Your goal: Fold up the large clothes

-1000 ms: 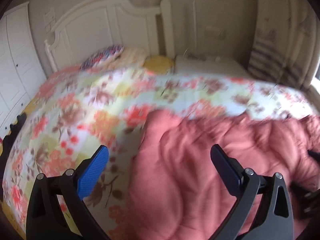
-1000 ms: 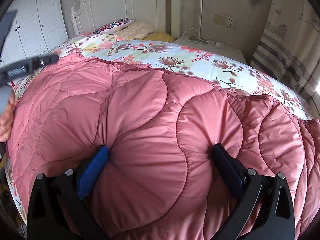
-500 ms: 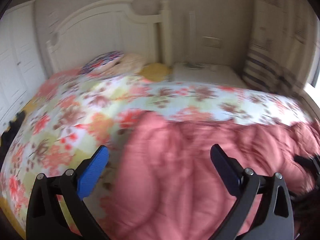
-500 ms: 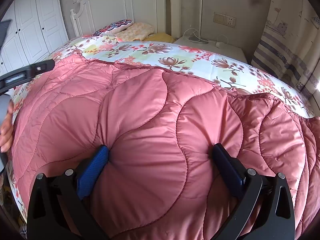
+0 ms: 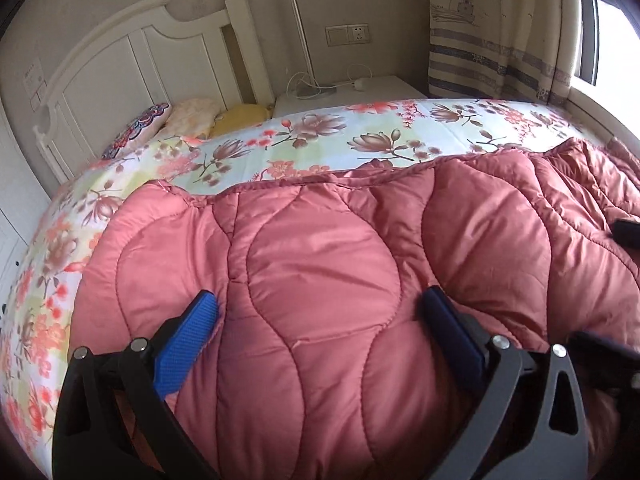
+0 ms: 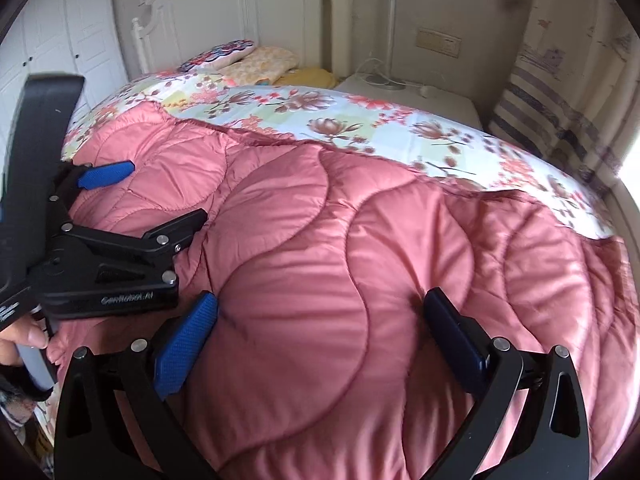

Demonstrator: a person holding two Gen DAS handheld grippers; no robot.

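Note:
A large salmon-pink quilted garment (image 5: 320, 248) lies spread over the near half of a bed with a floral sheet (image 5: 320, 140). My left gripper (image 5: 320, 314) stands wide open, both fingers pressed down into the padded fabric, which bulges between them. My right gripper (image 6: 320, 314) is open the same way, sunk into the garment (image 6: 360, 220) further right. In the right wrist view the left gripper (image 6: 168, 190) sits close at the left, one blue pad (image 6: 106, 174) showing, held by a person's hand (image 6: 20, 336). The garment's near edge is hidden below both views.
A white headboard (image 5: 132, 64) and pillows (image 5: 192, 116) are at the far end of the bed. A white nightstand (image 5: 360, 90) with a lamp pole and cables stands beside it, then a striped curtain (image 5: 500, 40) and bright window. White wardrobe doors (image 6: 80, 32) line the left.
The left gripper has swung right and down from above the garment's left edge, and its fingers now press into the fabric close beside the right gripper. The right gripper has stayed pressed in.

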